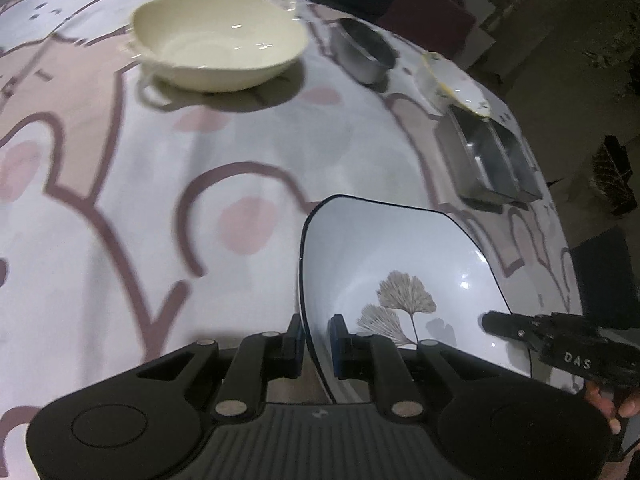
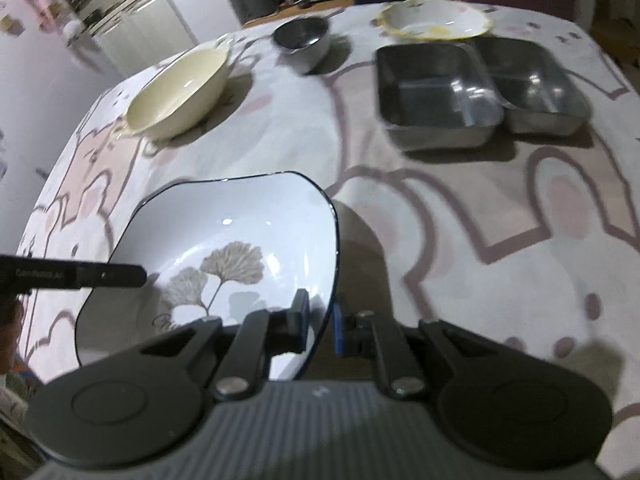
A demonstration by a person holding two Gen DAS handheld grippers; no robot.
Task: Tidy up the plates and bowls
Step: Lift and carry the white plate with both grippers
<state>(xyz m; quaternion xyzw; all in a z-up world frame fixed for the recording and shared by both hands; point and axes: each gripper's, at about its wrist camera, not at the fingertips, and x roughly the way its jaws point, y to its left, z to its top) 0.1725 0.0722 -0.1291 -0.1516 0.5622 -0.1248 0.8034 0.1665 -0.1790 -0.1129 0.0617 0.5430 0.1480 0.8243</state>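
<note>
Table [image 2: 460,216], bear-print cloth: wide bare stretch mid-surface. White leaf-print plate [image 2: 240,236] at near edge, left gripper [image 1: 316,344] and right gripper [image 2: 320,320] clamped on opposite rims. Cream bowl [image 1: 216,44], steel trays [image 2: 436,88] along far side.

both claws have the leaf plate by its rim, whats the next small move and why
Probably carry the white leaf-print plate with the dark rim level toward the bare tablecloth ahead of the cream bowl. The left claw and right claw each pinch opposite rim edges, so moving them together should keep it from tilting. The steel trays crowd the right side.
</note>
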